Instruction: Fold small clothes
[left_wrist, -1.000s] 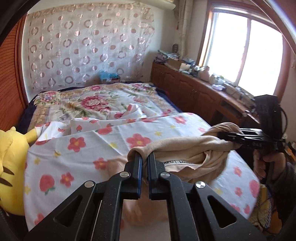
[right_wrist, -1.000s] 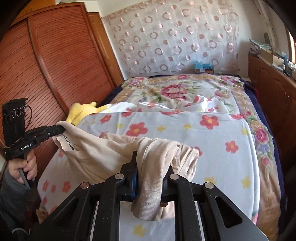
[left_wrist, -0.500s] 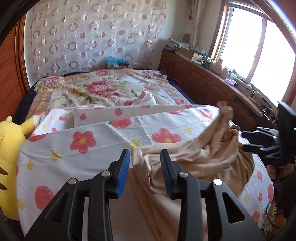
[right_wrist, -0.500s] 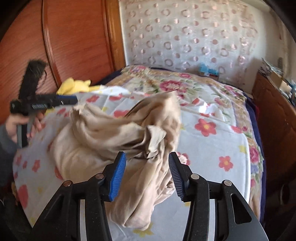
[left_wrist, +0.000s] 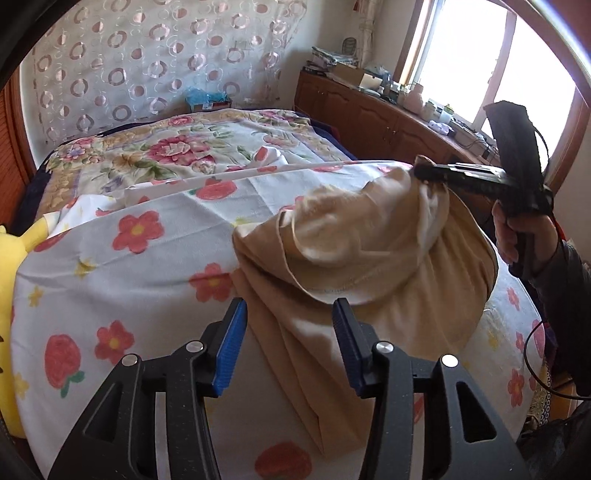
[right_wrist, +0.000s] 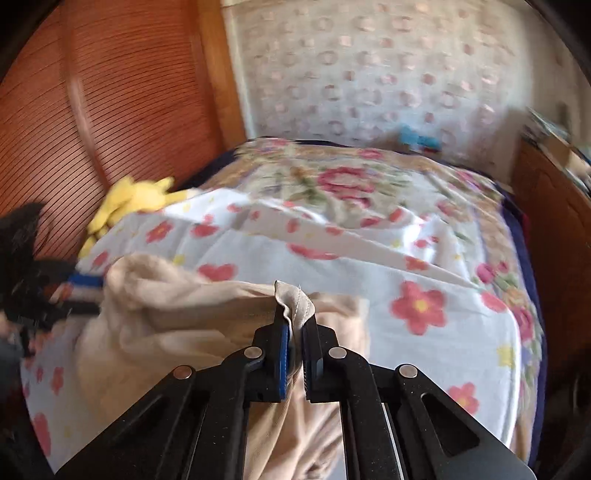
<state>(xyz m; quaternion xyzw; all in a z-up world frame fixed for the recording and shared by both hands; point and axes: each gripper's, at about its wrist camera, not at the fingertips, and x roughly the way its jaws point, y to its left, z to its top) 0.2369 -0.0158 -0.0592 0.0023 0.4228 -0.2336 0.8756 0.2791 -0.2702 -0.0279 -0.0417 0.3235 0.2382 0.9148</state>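
A beige garment (left_wrist: 369, 258) lies crumpled on the flowered sheet (left_wrist: 129, 258) at the near end of the bed. My left gripper (left_wrist: 289, 306) hovers just above its near fold. Its jaws are opening, with cloth running under and between them, and the pads do not press on it. My right gripper (right_wrist: 294, 317) is shut on a bunched hem of the garment (right_wrist: 177, 306) and lifts that edge. In the left wrist view the right gripper (left_wrist: 419, 170) shows at the right, held by a hand (left_wrist: 517, 236). The left gripper (right_wrist: 88, 291) is a blur at the left.
A yellow plush toy (left_wrist: 14, 295) sits at the bed's left edge by the wooden wardrobe (right_wrist: 92, 110). A low wooden cabinet (left_wrist: 369, 114) with clutter runs under the window on the right. A floral quilt (left_wrist: 177, 147) covers the far half of the bed.
The left gripper let go of the garment, opened and sank. The right gripper opened, then shut on a hem. The garment dropped from hanging between the grippers onto the sheet.
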